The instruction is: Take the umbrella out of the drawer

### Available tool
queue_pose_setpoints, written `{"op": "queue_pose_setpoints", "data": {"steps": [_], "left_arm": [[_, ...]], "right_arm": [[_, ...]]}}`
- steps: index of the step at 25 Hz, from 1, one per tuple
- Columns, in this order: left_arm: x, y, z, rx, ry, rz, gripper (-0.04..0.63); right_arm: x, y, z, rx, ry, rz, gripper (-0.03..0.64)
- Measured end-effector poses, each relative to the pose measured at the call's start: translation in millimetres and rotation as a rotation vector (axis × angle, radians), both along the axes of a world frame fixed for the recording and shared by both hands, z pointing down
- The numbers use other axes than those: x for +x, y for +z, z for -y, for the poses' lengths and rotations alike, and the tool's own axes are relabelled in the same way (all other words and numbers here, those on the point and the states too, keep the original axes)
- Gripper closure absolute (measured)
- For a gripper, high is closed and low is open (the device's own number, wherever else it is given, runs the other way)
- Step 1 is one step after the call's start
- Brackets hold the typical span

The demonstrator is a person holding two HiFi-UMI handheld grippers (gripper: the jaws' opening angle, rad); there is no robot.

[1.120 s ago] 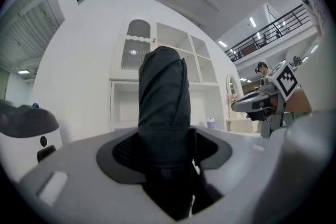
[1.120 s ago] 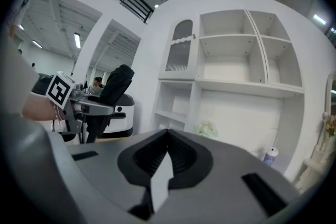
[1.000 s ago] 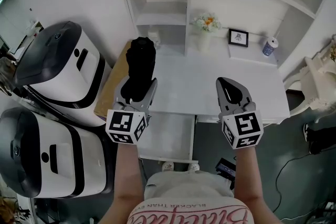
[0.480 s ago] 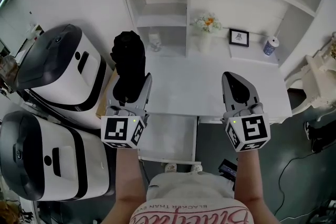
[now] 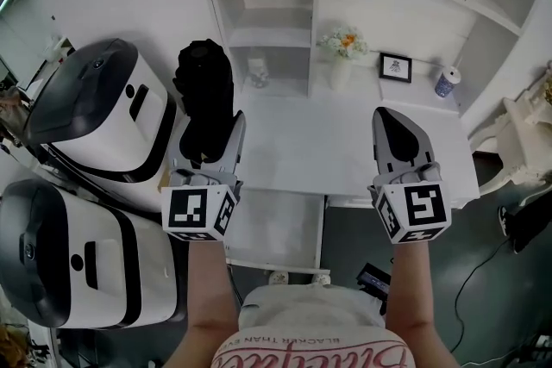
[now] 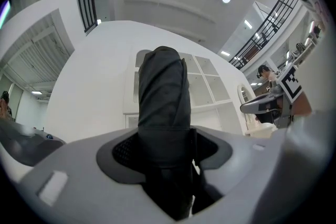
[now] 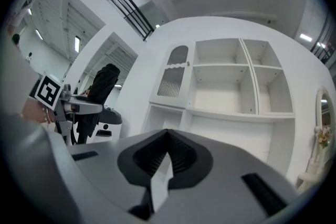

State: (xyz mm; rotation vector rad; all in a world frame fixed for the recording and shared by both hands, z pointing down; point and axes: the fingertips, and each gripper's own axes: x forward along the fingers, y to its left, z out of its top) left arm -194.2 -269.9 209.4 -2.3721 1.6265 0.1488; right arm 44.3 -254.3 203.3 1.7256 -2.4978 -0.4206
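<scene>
The umbrella (image 5: 205, 99) is black and folded, and it stands nearly upright in my left gripper (image 5: 210, 134), which is shut on its lower part. In the left gripper view the umbrella (image 6: 164, 107) fills the gap between the jaws and rises in front of the white shelves. It hangs over the left end of the white desk (image 5: 328, 151). Below the desk's front edge the white drawer (image 5: 276, 227) stands pulled out. My right gripper (image 5: 395, 121) is shut with nothing in it, over the right part of the desk. The right gripper view shows the umbrella (image 7: 102, 84) off to the left.
Two large white-and-black machines (image 5: 95, 108) (image 5: 78, 254) stand left of the desk. At the back of the desk are a flower vase (image 5: 341, 47), a picture frame (image 5: 392, 65), a cup (image 5: 442, 80) and a small jar (image 5: 259, 71). White shelves rise behind.
Both grippers have risen. The umbrella went up with the left gripper and shifted a little to the left in the head view.
</scene>
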Motion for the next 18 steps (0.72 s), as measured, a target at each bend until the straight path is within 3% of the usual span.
{"op": "queue_pose_setpoints", "data": {"steps": [9,18], "left_arm": [[-11,-8,5,-0.011,-0.046,-0.012,0.331],[-13,-11,1,-0.010,-0.038,-0.021,0.331]], "right_arm": [[-5,-8,3,0.014,-0.003,0.002,0.609],[-6,-6,0,0.006,0.000,-0.007,0.609]]}}
